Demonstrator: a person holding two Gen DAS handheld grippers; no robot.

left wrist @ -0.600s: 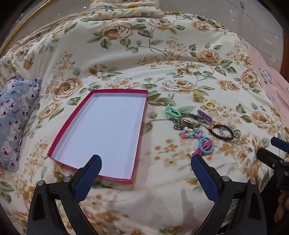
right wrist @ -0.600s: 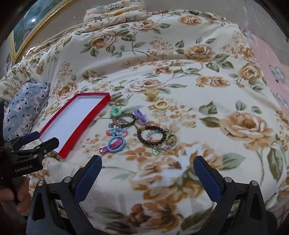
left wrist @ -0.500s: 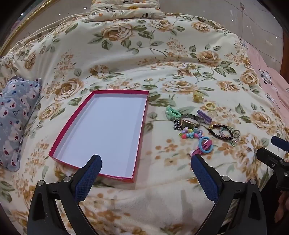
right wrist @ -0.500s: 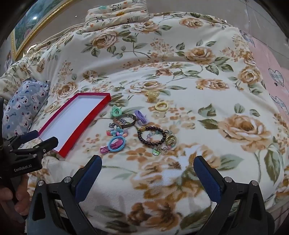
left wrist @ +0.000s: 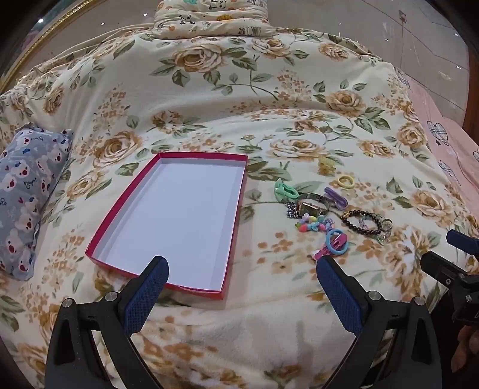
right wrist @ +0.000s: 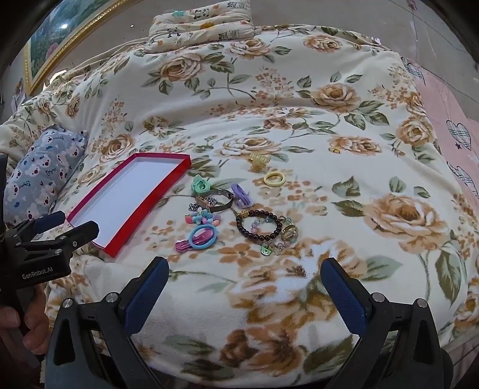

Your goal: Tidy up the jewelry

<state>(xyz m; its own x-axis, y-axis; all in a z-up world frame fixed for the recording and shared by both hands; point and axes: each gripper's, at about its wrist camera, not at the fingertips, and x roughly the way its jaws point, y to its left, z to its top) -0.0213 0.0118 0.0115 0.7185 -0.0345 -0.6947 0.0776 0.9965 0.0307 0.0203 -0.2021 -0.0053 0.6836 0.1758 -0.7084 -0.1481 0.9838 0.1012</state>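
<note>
A shallow red box (left wrist: 236,209) with a white floor lies empty on the floral blanket (left wrist: 209,98), also seen as the red box (right wrist: 155,197) in the right wrist view. To its right lies a cluster of jewelry: a dark bead bracelet (right wrist: 259,226), a watch (right wrist: 214,202), a blue ring with a pink clip (right wrist: 202,236), a yellow ring (right wrist: 274,179), a green hair tie (left wrist: 284,191) and a yellow claw clip (left wrist: 326,164). My left gripper (left wrist: 241,279) hovers open over the box's near edge. My right gripper (right wrist: 244,282) hovers open, short of the bracelet.
A grey bear-print pillow (left wrist: 24,197) lies left of the box. A panda-print cushion (left wrist: 209,15) sits at the far end. A pink sheet (left wrist: 452,149) borders the right side. A gold-framed picture (right wrist: 60,39) leans at far left.
Both views have drifted slightly; the box and jewelry sit a little higher and nearer in frame. Nothing has been touched, and both grippers stay open.
</note>
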